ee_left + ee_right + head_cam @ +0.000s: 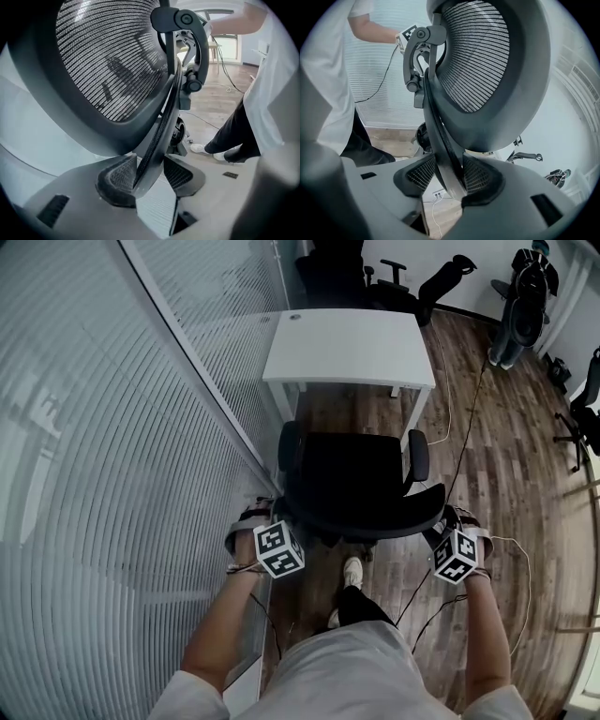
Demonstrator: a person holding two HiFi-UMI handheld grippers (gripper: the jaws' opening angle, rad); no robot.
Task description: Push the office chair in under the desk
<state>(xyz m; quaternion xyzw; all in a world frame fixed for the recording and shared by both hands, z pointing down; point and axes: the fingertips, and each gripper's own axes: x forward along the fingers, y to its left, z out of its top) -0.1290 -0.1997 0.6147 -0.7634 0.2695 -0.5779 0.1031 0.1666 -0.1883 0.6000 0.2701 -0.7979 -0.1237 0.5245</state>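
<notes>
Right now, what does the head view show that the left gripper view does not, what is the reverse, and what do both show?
Only the head view: the white desk, and the seat and armrests of the office chair, which stands in front of the desk, not yet under it. Only the left gripper view: the left gripper with its jaws closed on the edge of the backrest, seen close. Both: that backrest, the wooden floor and the person's white shoe.
</notes>
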